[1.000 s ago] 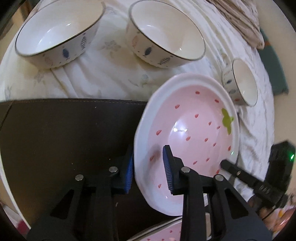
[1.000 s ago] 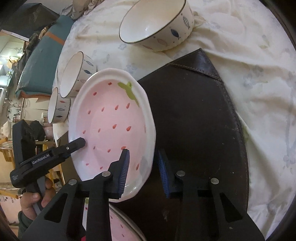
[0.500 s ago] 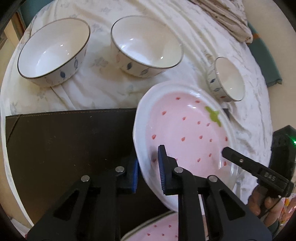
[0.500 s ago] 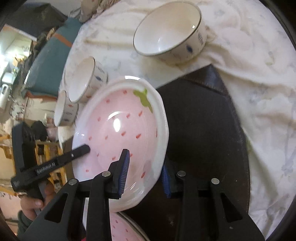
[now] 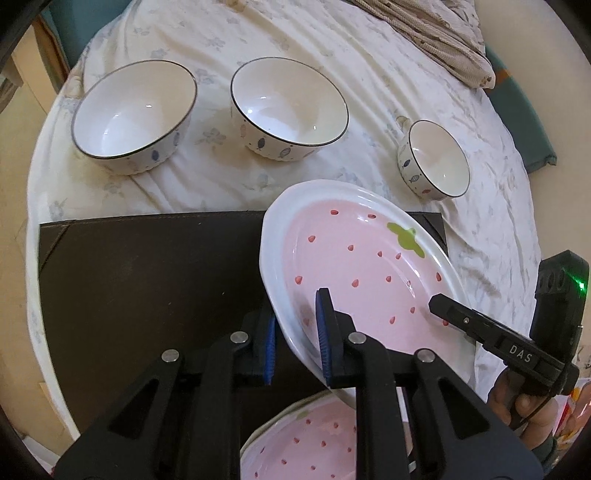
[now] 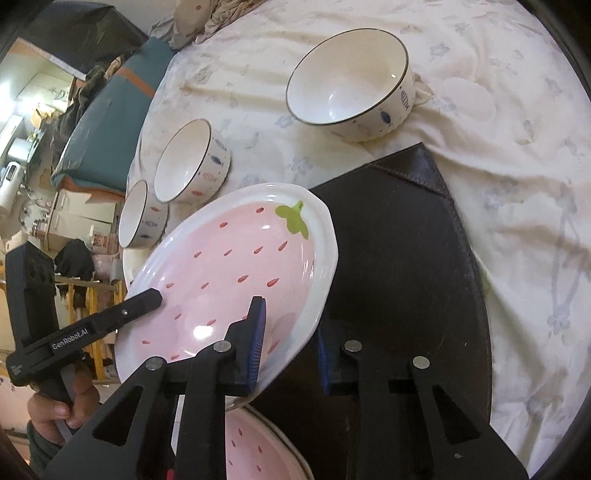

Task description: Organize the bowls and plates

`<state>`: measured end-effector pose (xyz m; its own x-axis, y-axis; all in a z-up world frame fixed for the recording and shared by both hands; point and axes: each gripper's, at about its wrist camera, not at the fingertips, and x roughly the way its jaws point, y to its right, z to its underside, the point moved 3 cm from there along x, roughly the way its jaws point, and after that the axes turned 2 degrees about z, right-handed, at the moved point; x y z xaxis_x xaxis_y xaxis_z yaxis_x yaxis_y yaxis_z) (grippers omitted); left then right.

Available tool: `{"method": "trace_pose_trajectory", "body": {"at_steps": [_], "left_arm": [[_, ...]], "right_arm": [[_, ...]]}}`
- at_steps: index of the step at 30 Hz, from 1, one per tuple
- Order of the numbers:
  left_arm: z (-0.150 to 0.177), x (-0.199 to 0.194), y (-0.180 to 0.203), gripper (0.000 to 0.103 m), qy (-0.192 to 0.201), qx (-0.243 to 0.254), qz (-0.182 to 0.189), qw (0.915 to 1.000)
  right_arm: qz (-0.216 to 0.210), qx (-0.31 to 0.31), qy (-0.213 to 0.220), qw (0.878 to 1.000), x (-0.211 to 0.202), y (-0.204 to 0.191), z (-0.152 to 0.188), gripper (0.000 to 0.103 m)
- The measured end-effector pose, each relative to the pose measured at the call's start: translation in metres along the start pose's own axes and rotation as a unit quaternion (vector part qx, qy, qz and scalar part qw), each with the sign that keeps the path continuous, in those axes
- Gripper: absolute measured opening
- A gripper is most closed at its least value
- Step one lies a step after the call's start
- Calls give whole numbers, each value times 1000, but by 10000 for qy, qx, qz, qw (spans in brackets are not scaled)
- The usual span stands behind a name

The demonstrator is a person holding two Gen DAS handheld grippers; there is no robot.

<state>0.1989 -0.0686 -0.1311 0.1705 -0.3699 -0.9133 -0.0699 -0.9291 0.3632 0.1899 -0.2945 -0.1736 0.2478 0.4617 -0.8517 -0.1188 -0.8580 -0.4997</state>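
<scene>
A pink strawberry plate (image 5: 365, 269) with a white rim is held tilted above the dark brown mat (image 5: 147, 280). My left gripper (image 5: 295, 349) is shut on its near-left rim. My right gripper (image 6: 290, 343) straddles the opposite rim (image 6: 317, 295), one finger over the pink face, a gap still showing between the pads; it also shows in the left wrist view (image 5: 476, 325). A second strawberry plate (image 5: 314, 443) lies below, also seen in the right wrist view (image 6: 255, 446). Two large white fish-pattern bowls (image 5: 133, 118) (image 5: 288, 110) and a small bowl (image 5: 436, 158) sit on the cloth.
The round table wears a rumpled cream floral cloth (image 5: 369, 66). A beige checked fabric (image 5: 436, 33) lies at the far right edge. A second small bowl (image 6: 140, 214) sits near the table edge beside the other small bowl (image 6: 192, 162). Household clutter lies beyond the table.
The plate has been raised and tilted flatter, held by both grippers. The left gripper's jaws closed from wide apart onto the rim. The bowls now look farther away.
</scene>
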Motion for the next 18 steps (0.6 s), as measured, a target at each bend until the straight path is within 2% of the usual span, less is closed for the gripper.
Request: {"method": "trace_pose_trajectory", "body": {"at_steps": [11,18], "left_arm": [[28,-36,1,16,202,185,10,9996],[56,-50,-3,16,168,267,-60,9995]], "right_arm": [[-79,-351,77,9993,-24,-19,24,26],[-121,-498,65,9987,-36,-29,50,26]]}}
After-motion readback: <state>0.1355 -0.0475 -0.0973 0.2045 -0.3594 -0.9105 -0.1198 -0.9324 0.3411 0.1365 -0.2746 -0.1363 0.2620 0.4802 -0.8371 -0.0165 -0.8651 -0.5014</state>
